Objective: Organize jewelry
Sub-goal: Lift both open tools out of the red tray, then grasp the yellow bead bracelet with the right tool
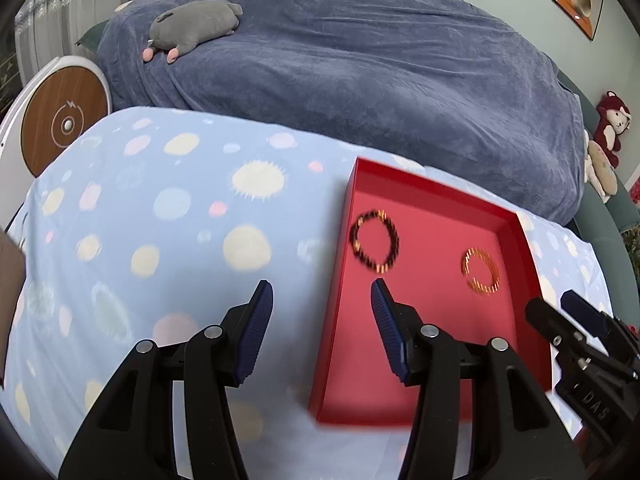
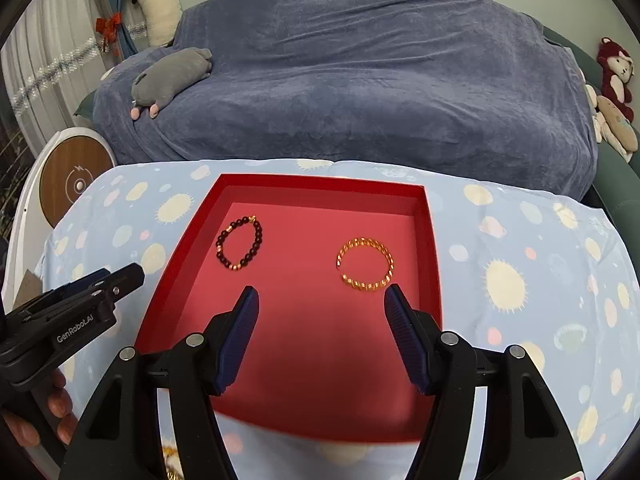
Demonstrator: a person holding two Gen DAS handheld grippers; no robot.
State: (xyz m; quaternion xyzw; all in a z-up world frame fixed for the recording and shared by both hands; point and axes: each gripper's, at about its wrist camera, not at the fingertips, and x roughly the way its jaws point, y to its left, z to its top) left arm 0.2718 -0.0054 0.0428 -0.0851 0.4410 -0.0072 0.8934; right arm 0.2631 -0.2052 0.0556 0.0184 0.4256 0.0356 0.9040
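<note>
A shallow red tray (image 1: 520, 236) (image 2: 320, 188) lies on a pale blue spotted cloth. Inside it a dark beaded bracelet (image 1: 375, 246) (image 2: 239, 243) rests at the left and a gold chain bracelet (image 1: 480, 271) (image 2: 365, 264) at the right, apart from each other. My left gripper (image 1: 322, 296) is open and empty, over the tray's left wall, nearer than the dark bracelet. My right gripper (image 2: 320, 298) is open and empty above the tray floor, just short of the gold bracelet. Another bit of gold chain (image 2: 172, 458) peeks out at the bottom edge, mostly hidden by the right gripper.
The spotted cloth (image 1: 160, 220) (image 2: 520, 240) covers the work surface. Behind it is a bed under a blue-grey blanket (image 1: 360, 60) with a grey plush toy (image 1: 192, 26) (image 2: 168, 76). A round white and wood device (image 1: 60, 124) stands at the left. A person's hand (image 2: 52, 408) holds the left gripper.
</note>
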